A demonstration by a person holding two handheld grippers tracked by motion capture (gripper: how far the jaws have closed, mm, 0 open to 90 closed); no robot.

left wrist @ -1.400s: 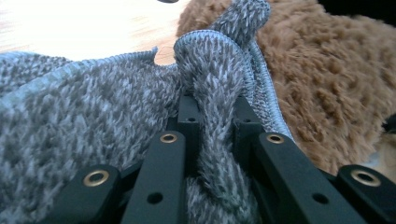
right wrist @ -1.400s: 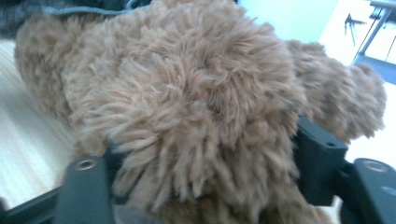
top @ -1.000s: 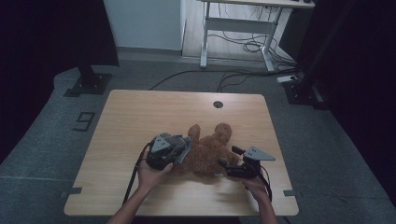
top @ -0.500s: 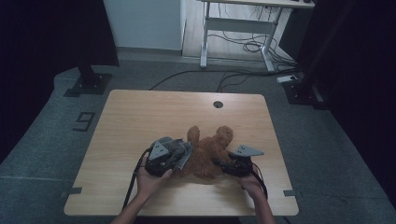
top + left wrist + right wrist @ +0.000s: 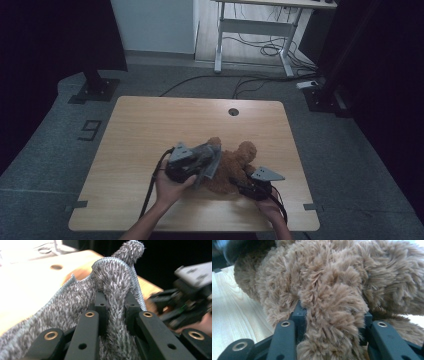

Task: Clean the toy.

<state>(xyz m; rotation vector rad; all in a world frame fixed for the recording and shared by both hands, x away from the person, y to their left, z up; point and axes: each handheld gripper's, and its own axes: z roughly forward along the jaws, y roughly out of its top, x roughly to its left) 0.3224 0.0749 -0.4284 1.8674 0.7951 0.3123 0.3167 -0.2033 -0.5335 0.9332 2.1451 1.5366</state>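
Dim room, grey carpeted floor [image 5: 60,130], with a desk frame [image 5: 260,30] and loose cables [image 5: 260,50] at the far wall. Work surface is a light wooden table [image 5: 150,125] with a round cable hole [image 5: 233,111] near its far edge.

Item one: brown plush teddy bear [image 5: 232,167], lying on the near half of the table, between the two grippers.

Item two: grey fleecy cloth [image 5: 75,302] with a stitched blue-grey hem, apparently a garment for the bear; its exact form cannot be determined.

Left gripper [image 5: 192,162]: held in the person's left hand [image 5: 167,185], raised just beside the bear's left flank. In the left gripper view its jaws stand close together, clamped on a pinched fold of the grey cloth, which rises in a hump beyond the jaw tips. A fuzzy grey nub stands above that hump. The right gripper appears blurred off to one side of the jaws in this view.

Right gripper [image 5: 255,187]: held in the person's right hand [image 5: 272,207], low at the near right of the bear, its grey three-cornered plate uppermost. Its jaws have just been closing. In the right gripper view a thick lobe of brown plush, seemingly a limb, sits between them with both pads pressed into the fur. Bare tabletop shows to one side of the jaws.
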